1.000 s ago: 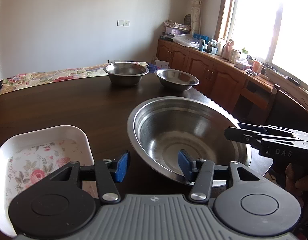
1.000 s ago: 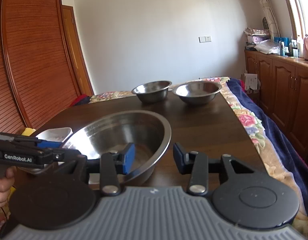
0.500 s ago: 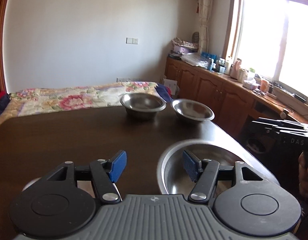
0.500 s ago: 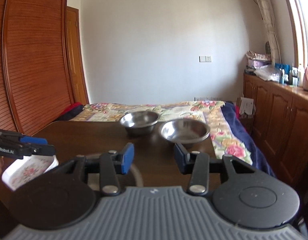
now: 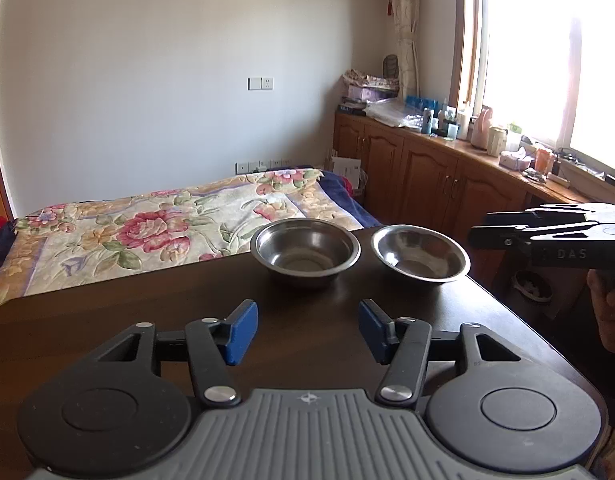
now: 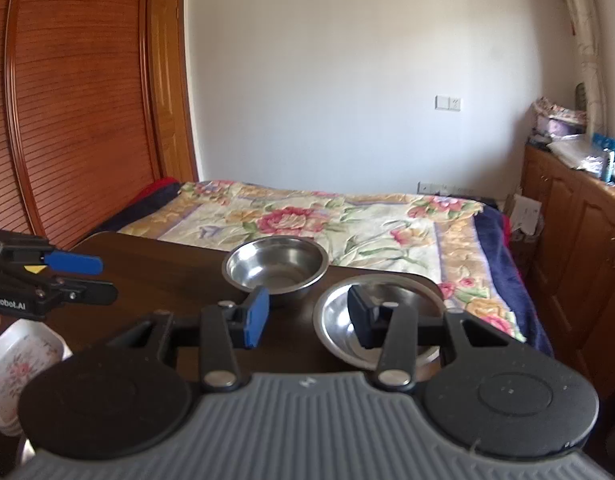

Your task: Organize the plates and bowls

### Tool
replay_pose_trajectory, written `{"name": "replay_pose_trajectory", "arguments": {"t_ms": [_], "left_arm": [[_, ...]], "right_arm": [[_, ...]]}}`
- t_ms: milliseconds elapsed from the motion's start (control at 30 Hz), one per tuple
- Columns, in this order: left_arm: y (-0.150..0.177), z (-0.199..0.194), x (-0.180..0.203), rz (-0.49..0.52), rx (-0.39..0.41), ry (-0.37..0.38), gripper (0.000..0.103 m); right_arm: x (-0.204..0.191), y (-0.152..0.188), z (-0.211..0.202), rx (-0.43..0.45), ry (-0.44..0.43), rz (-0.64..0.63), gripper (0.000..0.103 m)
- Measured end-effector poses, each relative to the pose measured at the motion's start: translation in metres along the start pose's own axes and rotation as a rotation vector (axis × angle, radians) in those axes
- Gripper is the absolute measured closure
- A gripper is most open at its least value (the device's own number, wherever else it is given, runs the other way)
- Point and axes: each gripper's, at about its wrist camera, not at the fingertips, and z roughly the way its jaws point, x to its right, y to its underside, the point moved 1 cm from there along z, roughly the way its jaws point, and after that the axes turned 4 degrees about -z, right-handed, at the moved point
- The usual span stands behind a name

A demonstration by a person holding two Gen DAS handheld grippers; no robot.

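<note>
Both grippers have risen and tipped up since a second ago: the big steel basin that filled the lower part of each view then is out of sight, and the far end of the table (image 5: pixel 155 320) and the flowered bed (image 5: pixel 167 220) beyond it fill the frames.

Left gripper (image 5: pixel 307 330) hangs above bare dark wood with its blue pads wide apart and nothing between them. Ahead of it two steel bowls sit near the far edge, the deep bowl (image 5: pixel 305 250) on the left and the shallow bowl (image 5: pixel 421 252) just beside it on the right, apart from each other. At the right edge of this view the right gripper (image 5: pixel 479 236) shows side-on, its fingers too edge-on there to read, with a hand (image 5: pixel 609 312) below it.

Right gripper (image 6: pixel 307 316) in its own view is spread open and empty; its right pad lies over the shallow bowl (image 6: pixel 335 320) in the picture, the deep bowl (image 6: pixel 277 266) behind. Whether the pad touches steel I cannot tell. Only this view shows the flowered dish (image 6: pixel 19 364) at lower left, under the left gripper (image 6: pixel 95 276) seen from the side, and the slatted wardrobe (image 6: pixel 79 92). Only the left view shows the window (image 5: pixel 547 60) and the cluttered counter (image 5: pixel 487 148).
</note>
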Motion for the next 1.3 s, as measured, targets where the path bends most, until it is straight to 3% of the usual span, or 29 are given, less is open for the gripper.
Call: {"name": "replay_pose_trajectory", "arguments": {"t_ms": [400, 533, 767, 1300], "left_arm": [[-0.026, 0.063, -0.021, 0.000, -0.068, 0.014, 0.054], [-0.028, 0.084, -0.027, -0.009, -0.095, 0.018, 0.057], [-0.033, 0.113, -0.036, -0.061, -0.132, 0.042, 0.059], [-0.032, 0.133, -0.050, -0.150, -0.165, 0.071, 0.067]], "right_arm": [[0.008, -0.017, 0.070, -0.109, -0.078, 0.046, 0.065], [0.009, -0.021, 0.090, -0.141, -0.079, 0.048, 0.072], [0.007, -0.026, 0.113, -0.180, -0.046, 0.018, 0.072], [0.008, -0.023, 0.142, -0.275, -0.068, 0.057, 0.078]]}}
